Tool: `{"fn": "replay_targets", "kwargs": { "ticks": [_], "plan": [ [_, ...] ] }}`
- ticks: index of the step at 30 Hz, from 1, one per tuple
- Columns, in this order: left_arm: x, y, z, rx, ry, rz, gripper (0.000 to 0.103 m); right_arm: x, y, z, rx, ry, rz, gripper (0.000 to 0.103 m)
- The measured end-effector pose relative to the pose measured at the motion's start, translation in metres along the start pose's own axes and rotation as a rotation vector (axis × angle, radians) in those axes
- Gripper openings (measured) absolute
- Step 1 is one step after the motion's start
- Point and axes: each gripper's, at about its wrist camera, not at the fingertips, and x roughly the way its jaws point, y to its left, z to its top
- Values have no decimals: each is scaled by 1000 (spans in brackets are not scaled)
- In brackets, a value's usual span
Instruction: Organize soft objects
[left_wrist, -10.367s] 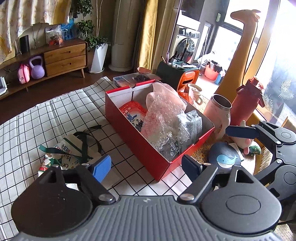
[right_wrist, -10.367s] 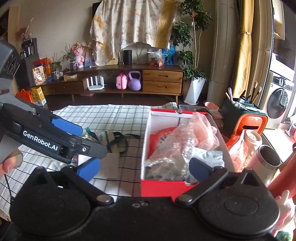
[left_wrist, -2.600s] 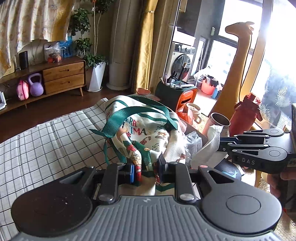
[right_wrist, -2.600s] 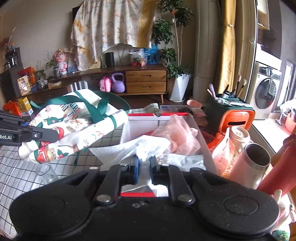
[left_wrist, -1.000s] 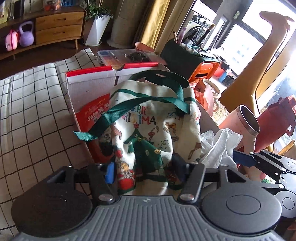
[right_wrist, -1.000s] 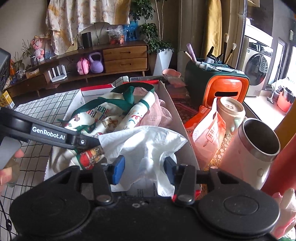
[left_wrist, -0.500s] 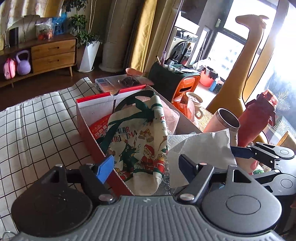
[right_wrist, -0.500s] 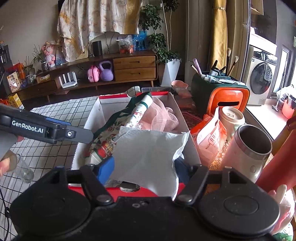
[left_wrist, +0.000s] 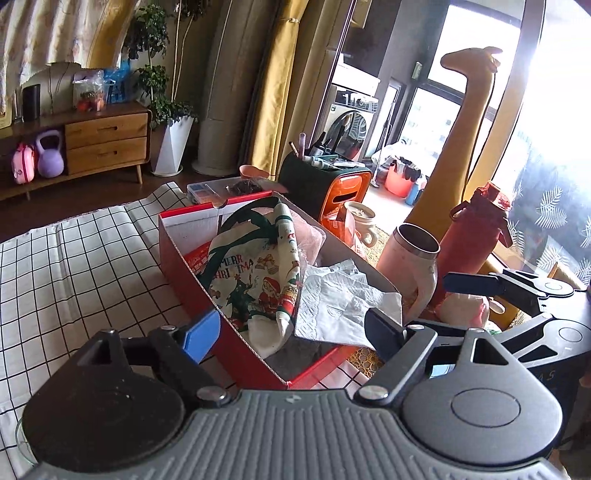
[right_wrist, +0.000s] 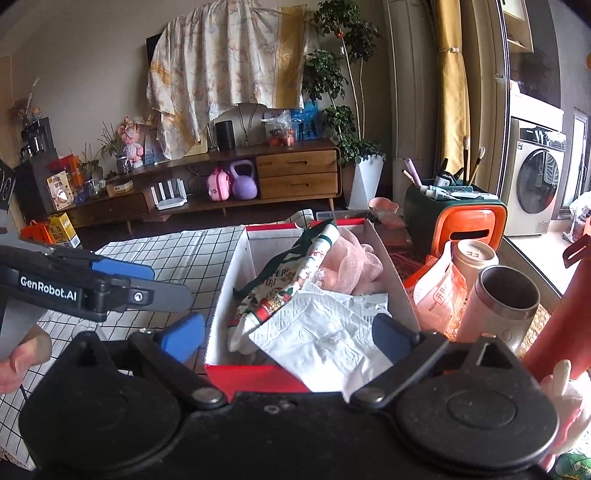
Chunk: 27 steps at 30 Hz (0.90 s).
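A red box (left_wrist: 192, 273) (right_wrist: 255, 374) stands on the checked cloth. Inside it lie a Christmas tote bag (left_wrist: 255, 284) (right_wrist: 284, 291) with green straps, a white paper napkin (left_wrist: 343, 306) (right_wrist: 325, 339) and pink bubble wrap (right_wrist: 351, 269). My left gripper (left_wrist: 291, 332) is open and empty, just in front of the box. My right gripper (right_wrist: 291, 339) is open and empty above the box's near end, over the napkin. The left gripper also shows in the right wrist view (right_wrist: 122, 280), and the right gripper in the left wrist view (left_wrist: 491, 284).
A pink steel cup (left_wrist: 413, 254) (right_wrist: 502, 299), a red bottle (left_wrist: 476, 229), a pink bag (right_wrist: 439, 291) and a white cup (right_wrist: 472, 258) stand right of the box. A green-orange stool (right_wrist: 461, 214) and a giraffe figure (left_wrist: 458, 140) stand behind. Checked cloth (left_wrist: 74, 266) spreads left.
Both grippers let go of the tote bag and the napkin, opened wide and drew back from the box. The bag and napkin now rest in the box.
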Motion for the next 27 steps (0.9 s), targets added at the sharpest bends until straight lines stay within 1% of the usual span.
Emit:
{"fn": "replay_targets", "kwargs": {
  "ticks": [1,3,7,13,16,19,27],
  "plan": [
    [-4,-1,-2,-1,-9,0,90,-4,0,-1,2,-10,-2,101],
    [-11,-2,-7,-8,-24,7,98,-13,-1,-2,13,-34,-4,102],
    [-23,-8,-13,8,-60,12,103,-28,-3,-9,47,-58,14,103],
    [-37,-19,-22,23,-87,41,103,-45,4,-19,41,-84,-17,103],
    [-45,-23,-28,26,-103,48,103,-54,5,-26,71,-108,-24,103],
    [-51,-28,-35,48,-109,80,103,-58,7,-31,105,-119,-17,103],
    [-64,-36,-58,89,-124,140,103,-63,17,-43,116,-120,-31,103]
  ]
}}
